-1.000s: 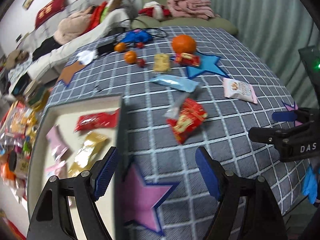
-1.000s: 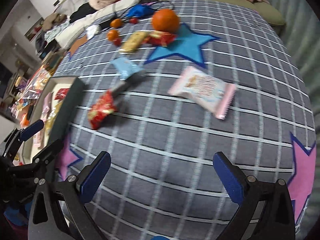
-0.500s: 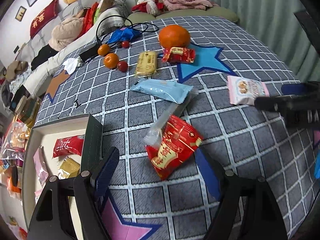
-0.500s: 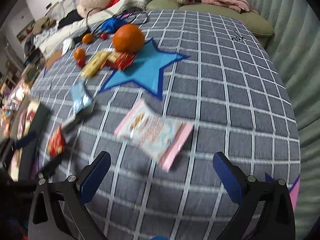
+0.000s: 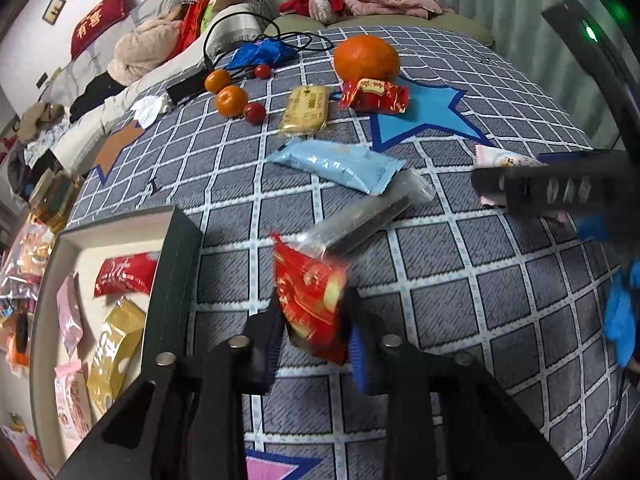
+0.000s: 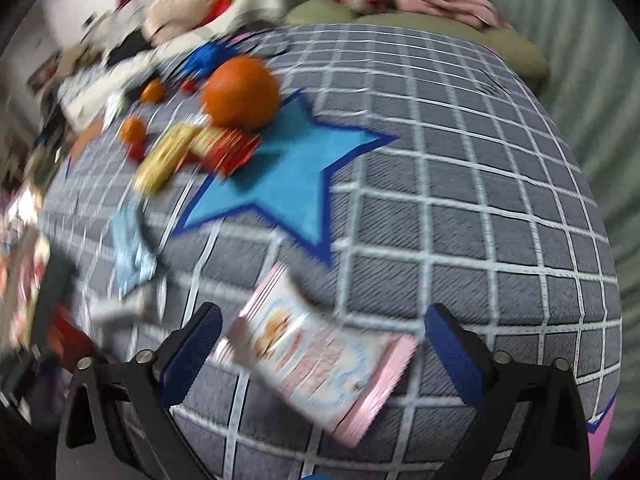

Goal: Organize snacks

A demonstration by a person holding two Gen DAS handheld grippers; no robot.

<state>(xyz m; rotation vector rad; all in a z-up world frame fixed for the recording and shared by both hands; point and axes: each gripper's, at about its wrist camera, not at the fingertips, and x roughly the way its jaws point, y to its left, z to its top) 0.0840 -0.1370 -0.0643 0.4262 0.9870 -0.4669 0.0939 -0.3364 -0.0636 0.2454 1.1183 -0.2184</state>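
The box [image 5: 176, 276] sits at the left; the left hand-held gripper [image 5: 314, 338] is clamped on the red snack packet [image 5: 310, 300] (only by its lower part), so it may slip. The right hand-held gripper [image 6: 320, 356] stands wide around the pink packet [image 6: 316, 356] on the bench, and may only push it

I see a grey checked cloth [image 5: 460, 280] with a blue star [image 5: 424, 116]. On it lie a big orange [image 5: 366, 58], a yellow packet [image 5: 306, 110], a light blue packet [image 5: 340, 164], and at lower left an open box [image 5: 176, 264].
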